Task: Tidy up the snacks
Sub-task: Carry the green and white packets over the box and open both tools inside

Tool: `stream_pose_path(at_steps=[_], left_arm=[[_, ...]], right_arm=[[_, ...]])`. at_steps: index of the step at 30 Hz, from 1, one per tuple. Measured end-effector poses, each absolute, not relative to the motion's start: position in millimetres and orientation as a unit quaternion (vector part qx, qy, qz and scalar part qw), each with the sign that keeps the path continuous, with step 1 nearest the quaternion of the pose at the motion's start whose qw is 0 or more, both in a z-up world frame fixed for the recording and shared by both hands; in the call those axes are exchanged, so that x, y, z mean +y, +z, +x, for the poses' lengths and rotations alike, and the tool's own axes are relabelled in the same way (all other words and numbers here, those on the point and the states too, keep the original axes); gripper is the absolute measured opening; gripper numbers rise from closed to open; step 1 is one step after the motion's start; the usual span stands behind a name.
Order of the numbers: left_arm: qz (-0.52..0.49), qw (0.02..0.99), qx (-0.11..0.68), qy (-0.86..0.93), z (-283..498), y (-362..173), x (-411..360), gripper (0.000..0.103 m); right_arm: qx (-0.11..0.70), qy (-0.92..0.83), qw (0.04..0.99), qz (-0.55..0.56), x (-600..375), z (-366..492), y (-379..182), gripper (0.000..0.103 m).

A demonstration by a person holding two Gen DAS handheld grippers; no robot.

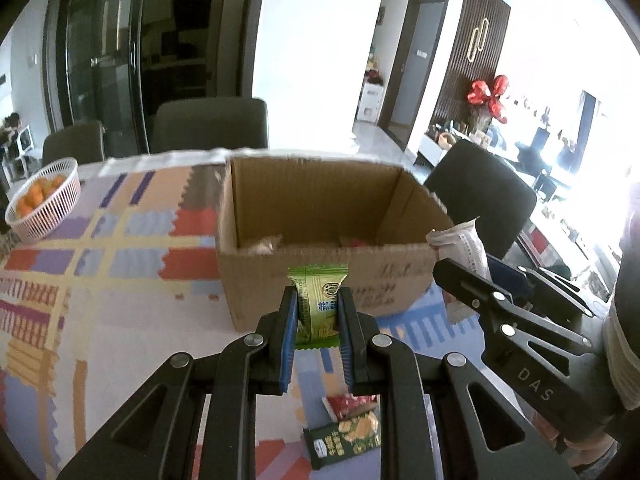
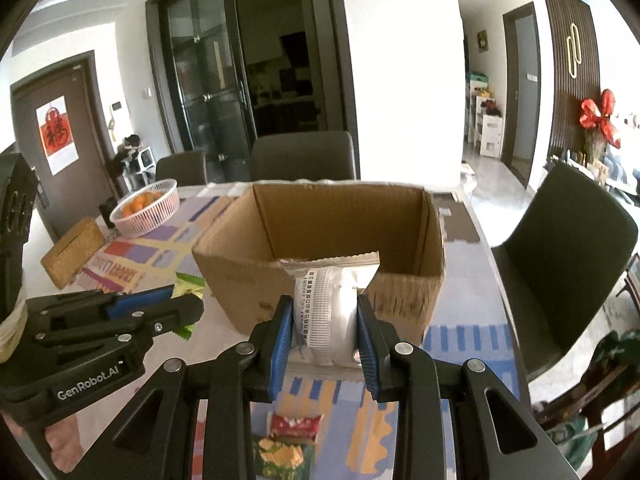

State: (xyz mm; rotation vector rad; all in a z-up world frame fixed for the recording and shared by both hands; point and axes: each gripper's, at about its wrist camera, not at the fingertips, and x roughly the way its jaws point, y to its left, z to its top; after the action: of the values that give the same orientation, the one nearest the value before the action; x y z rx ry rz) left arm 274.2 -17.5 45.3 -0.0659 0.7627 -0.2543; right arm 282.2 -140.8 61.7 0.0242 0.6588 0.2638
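Open cardboard box [image 1: 320, 248] near the middle of the bench [image 1: 100, 320], flaps up, a pale wrapper and something red just showing over its near wall; rest of the inside hidden. White basket [image 1: 44, 208] of oranges toward the far left corner. Left gripper [image 1: 318, 320], jaws pinching a green snack packet [image 1: 318, 304] upright, held just short of the box's near wall. Right gripper [image 2: 325, 332], jaws clamped on a white snack packet [image 2: 332, 300], also raised before the near wall. Down on the patterned cloth at the near edge, a red packet [image 1: 350, 404] and a dark green packet [image 1: 344, 440], touching. Woven brown box [image 2: 74, 252] at the left edge. Dark chairs [image 1: 210, 124] around the bench.
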Motion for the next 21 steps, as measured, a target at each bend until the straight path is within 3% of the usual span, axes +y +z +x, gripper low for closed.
stream_pose_path(at_steps=[11, 21], left_arm=[[-0.010, 0.935, 0.333, -0.119, 309, 83, -13, 0.020], [-0.012, 0.926, 0.353, -0.133, 354, 80, -14, 0.020]], right_arm=[[0.289, 0.136, 0.948, -0.001, -135, 311, 99, 0.032], [0.305, 0.146, 0.941, -0.005, -131, 354, 102, 0.032]])
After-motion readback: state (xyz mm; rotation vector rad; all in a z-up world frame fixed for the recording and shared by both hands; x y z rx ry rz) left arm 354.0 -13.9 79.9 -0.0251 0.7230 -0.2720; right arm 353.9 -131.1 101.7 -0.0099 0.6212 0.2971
